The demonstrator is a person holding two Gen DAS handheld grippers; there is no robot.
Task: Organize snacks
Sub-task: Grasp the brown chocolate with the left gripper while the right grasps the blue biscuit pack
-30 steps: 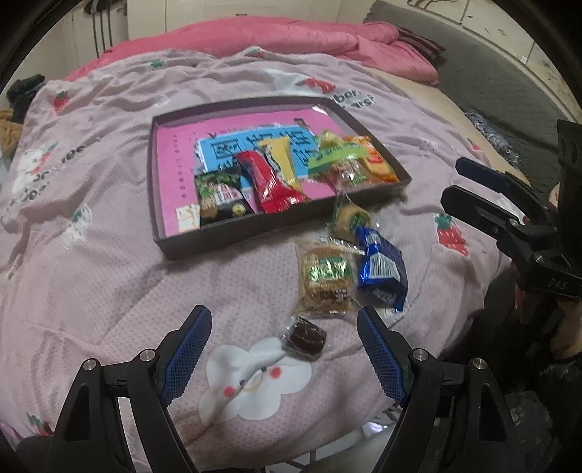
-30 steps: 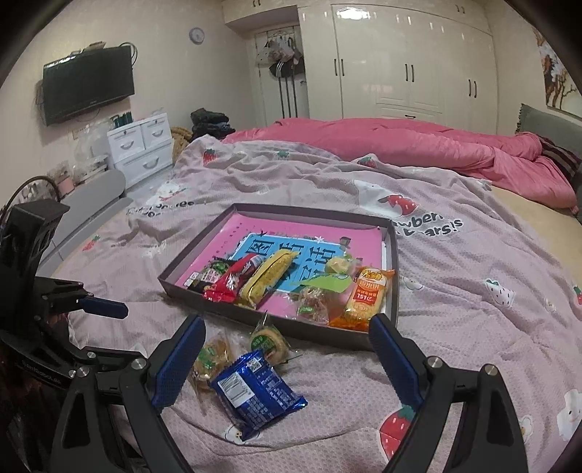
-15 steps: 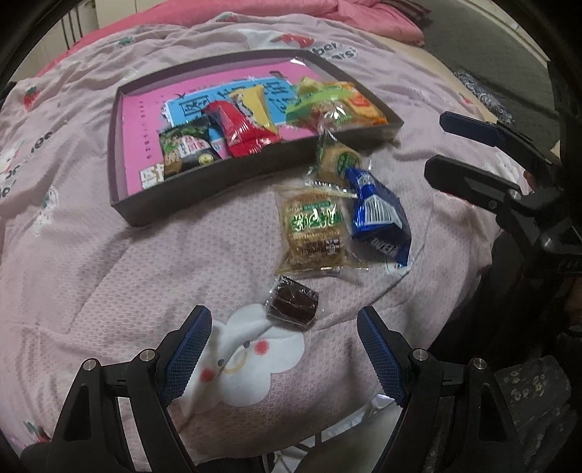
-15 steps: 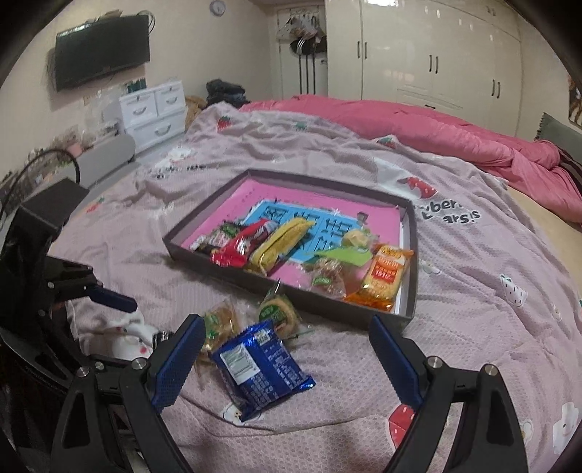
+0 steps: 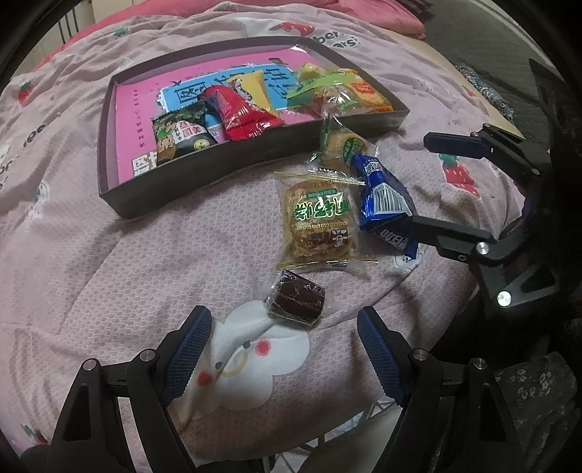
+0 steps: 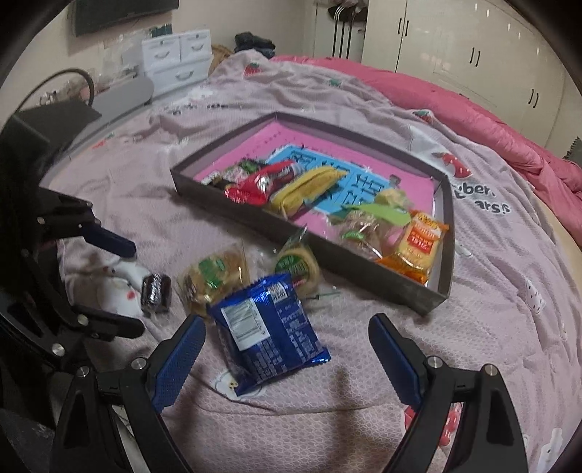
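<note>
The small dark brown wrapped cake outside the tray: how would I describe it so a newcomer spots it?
Start at the dark shallow cardboard tray on the lilac quilt. Four snacks lie loose before it. Farthest from it is the small dark brown clear-wrapped cake, the only unprinted one.

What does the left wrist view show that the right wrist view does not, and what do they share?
Only the left wrist view: the barcode side of the blue packet and the white flower print on the quilt under the left tool. Only the right wrist view: the white wardrobe, the drawer unit and the wall screen. Both show the dark tray of snacks, the brown wrapped sweet, two clear-wrapped biscuits and both tools open, the right tool over the blue packet.
</note>
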